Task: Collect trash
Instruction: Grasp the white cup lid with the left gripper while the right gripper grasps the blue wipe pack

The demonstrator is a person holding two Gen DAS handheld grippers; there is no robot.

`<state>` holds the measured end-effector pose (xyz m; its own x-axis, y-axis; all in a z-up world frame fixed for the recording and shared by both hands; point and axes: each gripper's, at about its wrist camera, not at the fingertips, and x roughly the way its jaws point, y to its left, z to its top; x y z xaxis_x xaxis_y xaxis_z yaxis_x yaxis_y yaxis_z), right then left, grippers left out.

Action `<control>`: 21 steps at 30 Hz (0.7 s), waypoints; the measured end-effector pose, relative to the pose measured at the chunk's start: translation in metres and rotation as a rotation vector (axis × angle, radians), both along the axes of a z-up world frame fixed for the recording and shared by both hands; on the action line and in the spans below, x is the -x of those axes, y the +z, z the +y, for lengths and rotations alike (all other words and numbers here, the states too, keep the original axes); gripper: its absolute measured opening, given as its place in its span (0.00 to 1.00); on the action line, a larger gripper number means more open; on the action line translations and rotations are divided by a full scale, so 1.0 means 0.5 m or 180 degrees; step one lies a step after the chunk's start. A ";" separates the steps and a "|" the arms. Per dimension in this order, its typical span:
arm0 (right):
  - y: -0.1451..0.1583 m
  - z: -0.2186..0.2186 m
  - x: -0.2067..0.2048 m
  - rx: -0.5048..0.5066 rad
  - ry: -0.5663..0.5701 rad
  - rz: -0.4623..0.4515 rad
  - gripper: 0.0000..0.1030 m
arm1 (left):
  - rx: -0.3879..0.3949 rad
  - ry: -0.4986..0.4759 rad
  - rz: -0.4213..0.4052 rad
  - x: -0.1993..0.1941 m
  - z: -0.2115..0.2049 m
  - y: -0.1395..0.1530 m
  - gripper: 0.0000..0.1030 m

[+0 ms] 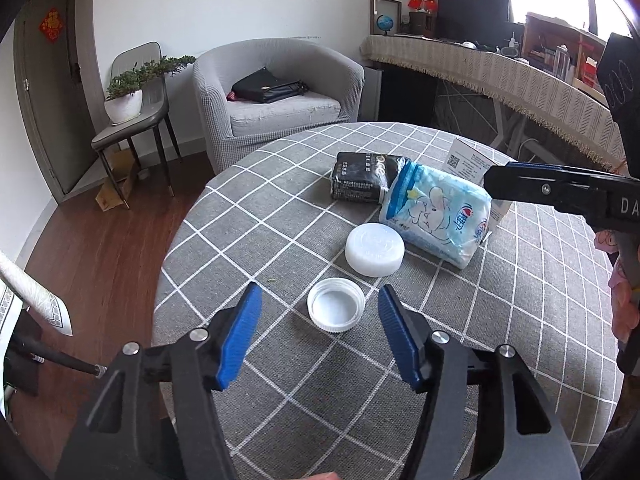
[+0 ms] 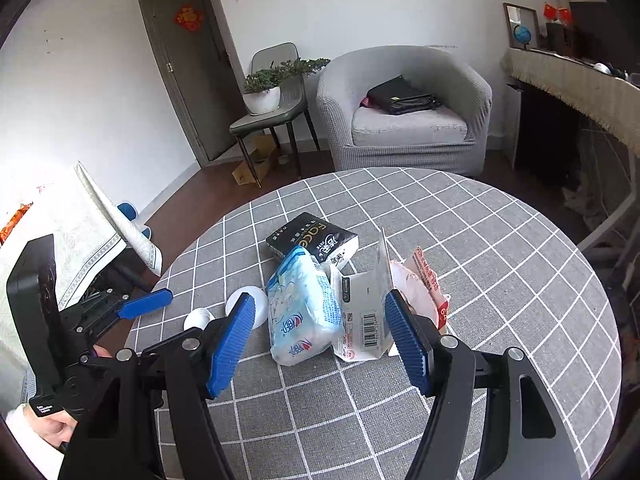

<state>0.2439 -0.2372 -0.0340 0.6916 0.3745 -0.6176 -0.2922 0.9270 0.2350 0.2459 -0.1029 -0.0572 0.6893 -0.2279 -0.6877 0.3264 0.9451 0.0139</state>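
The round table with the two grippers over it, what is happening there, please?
A person is clearing trash from the checked table with two handheld grippers. The left gripper is open around a small white ribbed cap, not yet pressing it. The right gripper hangs open over a blue tissue pack and a torn white carton. A larger white lid and a black tissue pack lie untouched.

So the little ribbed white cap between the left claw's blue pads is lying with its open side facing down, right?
Not quite. The left wrist view shows the ribbed white cap lying open side up, its hollow inside visible. It does sit between the left claw pads, untouched.
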 end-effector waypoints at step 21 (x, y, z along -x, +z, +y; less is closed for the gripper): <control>-0.024 0.037 -0.016 0.0058 -0.0036 0.0127 0.53 | 0.0225 -0.0027 0.0106 -0.001 0.004 0.010 0.32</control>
<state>0.2517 -0.2186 -0.0461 0.6704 0.3551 -0.6515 -0.2723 0.9345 0.2292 0.2465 -0.1011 -0.0524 0.6641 -0.2825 -0.6922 0.3336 0.9406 -0.0638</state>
